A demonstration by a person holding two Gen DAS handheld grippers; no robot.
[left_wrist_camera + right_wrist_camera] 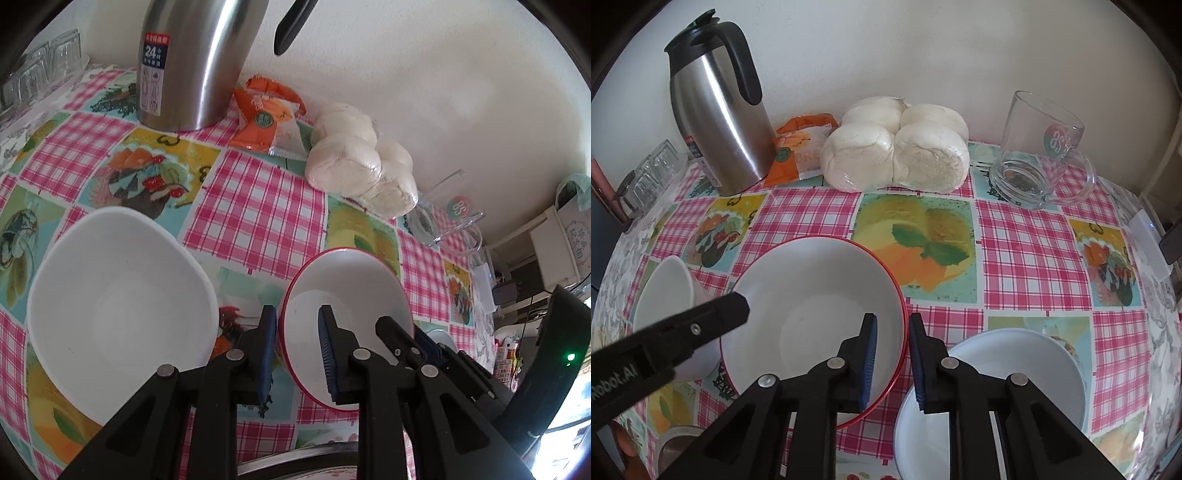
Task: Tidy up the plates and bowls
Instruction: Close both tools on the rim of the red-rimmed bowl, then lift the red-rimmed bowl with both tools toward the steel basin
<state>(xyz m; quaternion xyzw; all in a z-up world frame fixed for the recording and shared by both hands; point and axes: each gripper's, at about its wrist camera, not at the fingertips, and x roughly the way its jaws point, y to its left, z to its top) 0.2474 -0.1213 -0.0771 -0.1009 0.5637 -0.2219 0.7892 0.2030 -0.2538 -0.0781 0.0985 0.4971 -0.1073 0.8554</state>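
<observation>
Bowl with a red rim [812, 295], white inside, sits on the checked, fruit-printed cloth of the worktop [1027, 251], low and left of centre in the right wrist view, and both tools are on it. The right tongs [892, 358] straddle its right edge, one blue pad inside and the other against the outer wall, drawn in narrow and clamped on the rim. The left tongs [297, 354] straddle the opposite edge in the left wrist view, the outer pad touching the wall and the inner one down inside the bowl; the gap is small, but whether the inner pad presses on the wall cannot be told. A plain white bowl [122, 310] stands just beside the red-rimmed bowl, at lower left of the left wrist view, its rim near the outer finger of the left tongs. A shallow white dish [1015, 362] lies at lower right of the right wrist view, partly under the right tool, close to the red-rimmed bowl. Along the wall at the top of that frame stand a steel thermos jug [716, 122] with a black handle, an orange snack packet [798, 151], a clear bag of steamed buns [897, 147] and a glass mug [1034, 155]. Upturned glass tumblers [650, 177] sit at the far left edge.
</observation>
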